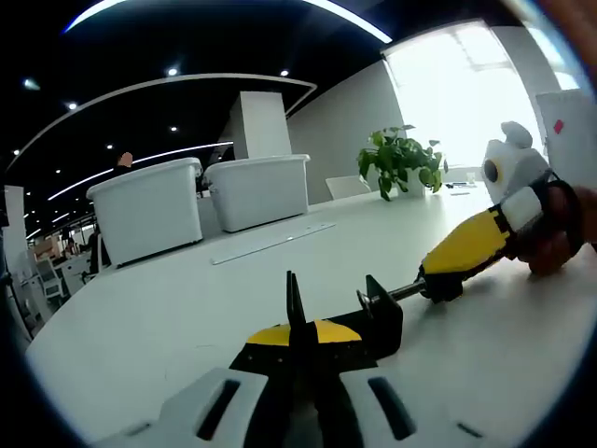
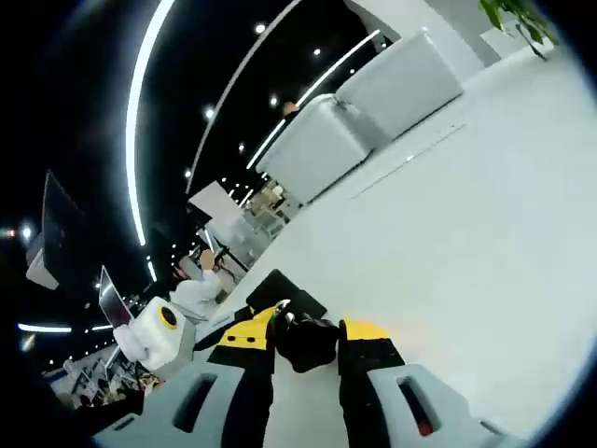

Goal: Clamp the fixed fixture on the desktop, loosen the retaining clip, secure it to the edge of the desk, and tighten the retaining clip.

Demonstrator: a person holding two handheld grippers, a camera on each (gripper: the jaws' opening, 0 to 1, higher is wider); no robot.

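Note:
The fixture is a black clamp [image 1: 378,315] with a screw rod that runs right into a yellow and black handle [image 1: 466,245]. It lies low over the white desk [image 1: 187,308]. My left gripper [image 1: 303,329] is shut on the clamp's thin black frame, its yellow-padded jaws pressed against it. My right gripper [image 1: 536,201] comes in from the right and holds the handle's far end. In the right gripper view, my right gripper [image 2: 306,343] is shut on the dark handle end [image 2: 303,336], and the clamp's black frame [image 2: 284,291] lies beyond it.
Two white storage bins [image 1: 149,210] [image 1: 256,187] stand at the back of the desk, with a flat pale strip [image 1: 270,243] in front of them. A potted plant [image 1: 401,159] sits at the back right. A person [image 2: 201,271] is seated in the distance.

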